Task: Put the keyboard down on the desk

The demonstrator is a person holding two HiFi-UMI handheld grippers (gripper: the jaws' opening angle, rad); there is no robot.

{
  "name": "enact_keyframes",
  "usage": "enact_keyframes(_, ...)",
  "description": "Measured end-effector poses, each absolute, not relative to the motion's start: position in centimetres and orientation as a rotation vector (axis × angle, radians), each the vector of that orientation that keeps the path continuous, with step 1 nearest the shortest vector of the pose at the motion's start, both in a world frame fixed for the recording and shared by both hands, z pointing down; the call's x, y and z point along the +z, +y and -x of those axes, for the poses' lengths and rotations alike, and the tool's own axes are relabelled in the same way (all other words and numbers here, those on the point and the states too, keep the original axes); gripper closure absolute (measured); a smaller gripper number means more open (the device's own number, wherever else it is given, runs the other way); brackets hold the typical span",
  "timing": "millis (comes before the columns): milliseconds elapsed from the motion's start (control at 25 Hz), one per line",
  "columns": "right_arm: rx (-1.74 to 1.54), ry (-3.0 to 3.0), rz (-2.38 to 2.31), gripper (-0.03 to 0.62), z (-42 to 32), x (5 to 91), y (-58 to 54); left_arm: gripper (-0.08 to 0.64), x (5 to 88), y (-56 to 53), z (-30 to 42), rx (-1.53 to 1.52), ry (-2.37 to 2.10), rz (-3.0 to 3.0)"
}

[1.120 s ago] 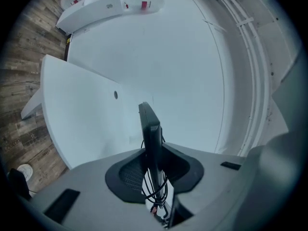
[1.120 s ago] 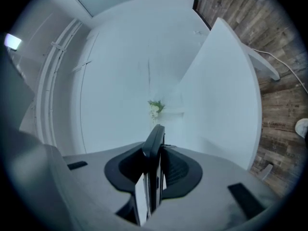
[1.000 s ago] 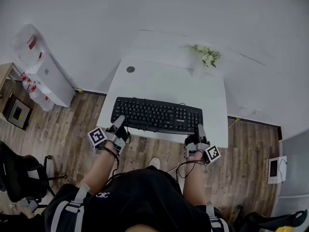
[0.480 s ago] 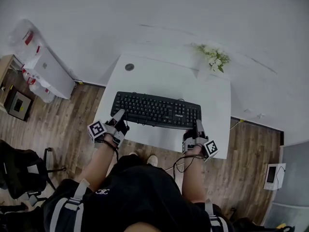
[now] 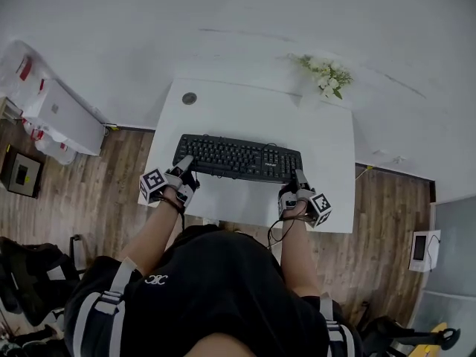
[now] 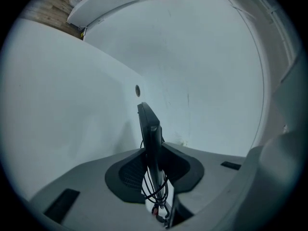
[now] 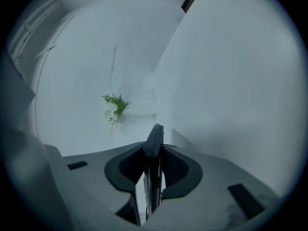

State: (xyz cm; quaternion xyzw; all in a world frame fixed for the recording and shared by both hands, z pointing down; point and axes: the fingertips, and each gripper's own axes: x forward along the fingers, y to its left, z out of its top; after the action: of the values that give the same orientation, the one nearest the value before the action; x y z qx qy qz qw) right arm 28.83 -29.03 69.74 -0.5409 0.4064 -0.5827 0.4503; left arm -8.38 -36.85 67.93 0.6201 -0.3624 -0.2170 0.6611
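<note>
black keyboard [image 5: 238,158]; plain white desk [image 5: 253,114]; at the desk's far right corner, white flowers [image 5: 325,75] with green leaves; around the desk, brown wood-plank floor [image 5: 97,192]; left gripper [image 5: 184,166] and right gripper [image 5: 298,178] grey with black pads, cubes patterned in black-and-white squares

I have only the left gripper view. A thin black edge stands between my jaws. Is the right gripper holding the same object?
Observer: Yes. The right gripper is shut on the right end of the black rectangular plastic keyboard.
Operator: Is it above the desk?
Observer: Yes, it spans the front half of the white rectangular desk; whether it touches, I cannot tell.
Operator: What is behind it?
Observer: White flowers with green leaves, near the far right corner.
</note>
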Motion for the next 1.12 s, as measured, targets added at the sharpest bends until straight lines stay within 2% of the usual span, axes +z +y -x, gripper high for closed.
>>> enact_keyframes(320, -1.532, 0.939, 1.401, 0.515, -29.1, 73.2, -30.9, 0.482, 72.2, -39.0, 7.9, -0.439, -0.828, -1.274)
enact_keyframes(720, -1.556, 0.943, 1.453, 0.515, -28.9, 74.6, -31.8, 0.482, 73.5, -40.3, 7.9, -0.406, -0.827, -1.26)
enact_keyframes(1120, -1.607, 1.021, 1.717, 0.467, -28.9, 76.2, -31.0, 0.454, 75.9, -39.4, 8.2, -0.195, -0.907, -1.238)
